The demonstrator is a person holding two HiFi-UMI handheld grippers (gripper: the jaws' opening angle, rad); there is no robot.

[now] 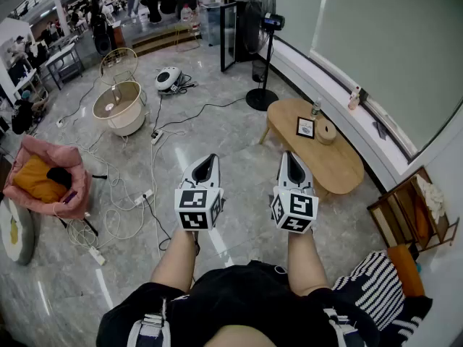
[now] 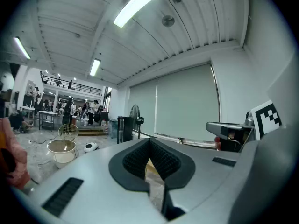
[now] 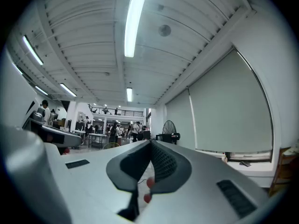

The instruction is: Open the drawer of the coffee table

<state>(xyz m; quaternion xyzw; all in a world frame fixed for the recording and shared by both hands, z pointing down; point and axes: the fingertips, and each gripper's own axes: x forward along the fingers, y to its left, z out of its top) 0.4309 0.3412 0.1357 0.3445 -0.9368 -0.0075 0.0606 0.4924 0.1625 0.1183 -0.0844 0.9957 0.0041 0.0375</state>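
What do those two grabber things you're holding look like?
The left gripper and right gripper are pale grey, pointed shells with black ribbed pads inside. Each carries a cube printed with black-and-white square markers. The person wears black clothes.

Side by side above the grey floor [image 1: 217, 125], the left gripper [image 1: 209, 158] and right gripper [image 1: 291, 156] each have their fingers together, holding nothing. Just beyond the right one stands an oval wooden counter [image 1: 340, 165] carrying a small picture frame [image 1: 305, 127], a round box [image 1: 327, 132] and a bottle [image 1: 316, 107].
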